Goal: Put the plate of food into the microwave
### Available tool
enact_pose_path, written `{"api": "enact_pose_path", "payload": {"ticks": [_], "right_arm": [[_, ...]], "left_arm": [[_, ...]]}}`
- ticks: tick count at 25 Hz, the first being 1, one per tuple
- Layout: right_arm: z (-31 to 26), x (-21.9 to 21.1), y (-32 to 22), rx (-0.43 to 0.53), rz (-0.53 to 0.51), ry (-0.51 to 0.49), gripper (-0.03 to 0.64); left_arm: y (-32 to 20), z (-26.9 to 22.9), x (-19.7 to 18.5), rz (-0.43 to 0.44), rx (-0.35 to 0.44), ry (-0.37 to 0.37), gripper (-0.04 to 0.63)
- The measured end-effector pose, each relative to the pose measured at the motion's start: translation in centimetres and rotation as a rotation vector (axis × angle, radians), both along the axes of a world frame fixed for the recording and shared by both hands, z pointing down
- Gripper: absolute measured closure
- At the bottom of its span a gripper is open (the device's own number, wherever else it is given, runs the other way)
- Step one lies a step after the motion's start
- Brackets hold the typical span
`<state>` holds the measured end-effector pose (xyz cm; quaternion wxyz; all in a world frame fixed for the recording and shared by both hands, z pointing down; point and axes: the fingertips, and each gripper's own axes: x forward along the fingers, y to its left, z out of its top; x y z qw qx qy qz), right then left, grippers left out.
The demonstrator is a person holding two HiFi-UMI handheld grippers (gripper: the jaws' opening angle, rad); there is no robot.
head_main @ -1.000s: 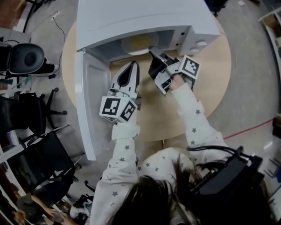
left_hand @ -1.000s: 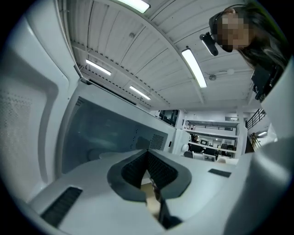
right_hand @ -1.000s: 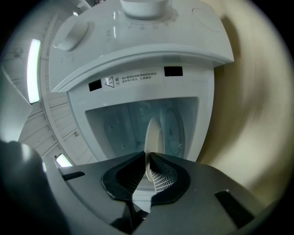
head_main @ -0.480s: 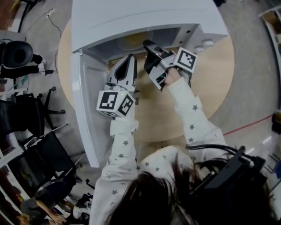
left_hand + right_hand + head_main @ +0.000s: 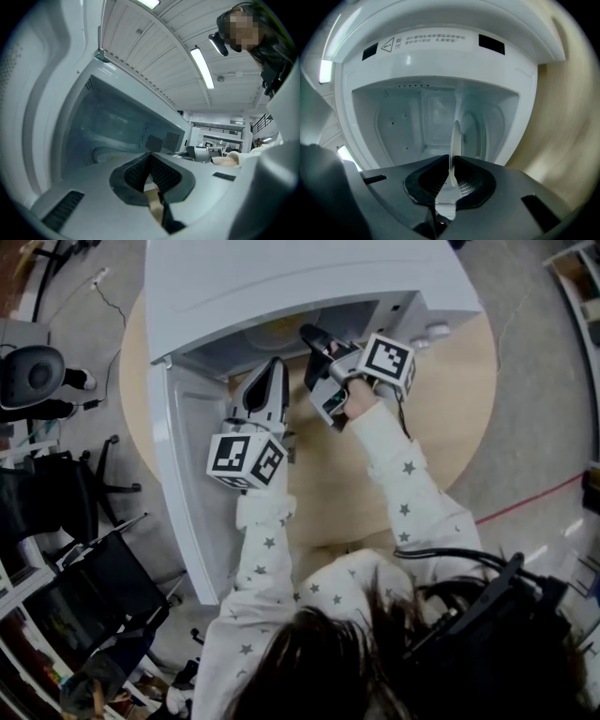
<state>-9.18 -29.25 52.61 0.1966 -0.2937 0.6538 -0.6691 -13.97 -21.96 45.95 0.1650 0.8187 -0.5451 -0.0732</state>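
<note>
Plate (image 5: 453,140) first: my right gripper (image 5: 451,159) has its rim pinched between narrow-set jaws. In the right gripper view I see it edge-on, a thin pale line running from the pads into the microwave (image 5: 281,277) cavity. On either side of that line there is open room out to the cavity walls, and the back wall lies well beyond its far edge. Whether the plate rests on the cavity floor I cannot tell.

My left gripper (image 5: 150,155) lies just beside the right one at the mouth of the cavity, jaws together at the tips with nothing between them. Its view gives me what the right one does not: the cavity from the side, with a pale curved rim low inside.

Only the head view shows the door (image 5: 183,484) swung wide at my left, close alongside the left gripper. It also shows yellowish food under the microwave's top edge and the round wooden table (image 5: 441,427) spreading out to my right.
</note>
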Motion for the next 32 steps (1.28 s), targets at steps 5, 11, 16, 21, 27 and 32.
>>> {"api": "enact_pose_path", "payload": {"ticks": [5,11,16,21,27,32], "right_arm": [[-0.3,-0.2,0.3,0.035,-0.049,0.065,0.491],[0.3,-0.5,1.0,0.071,-0.118,0.247,0.479],[1.0,-0.1,1.7,0.061,-0.159,0.327,0.48],[1.9,0.1,2.3,0.035,-0.156,0.302,0.48],[2.4,1.0,3.7,0.01,-0.162,0.276,0.48],[0.9,1.5,5.4,0.047,-0.174,0.156,0.48]], "left_arm": [[0.2,-0.3,0.9,0.013,-0.001,0.006,0.594],[0.4,-0.3,0.9,0.02,0.001,-0.003,0.594],[1.0,-0.2,0.7,0.007,-0.006,0.003,0.594],[1.4,0.4,0.7,0.006,-0.019,-0.001,0.595],[1.9,0.7,1.4,0.01,-0.023,-0.004,0.594],[2.9,0.5,2.5,0.017,-0.024,-0.001,0.594]]}}
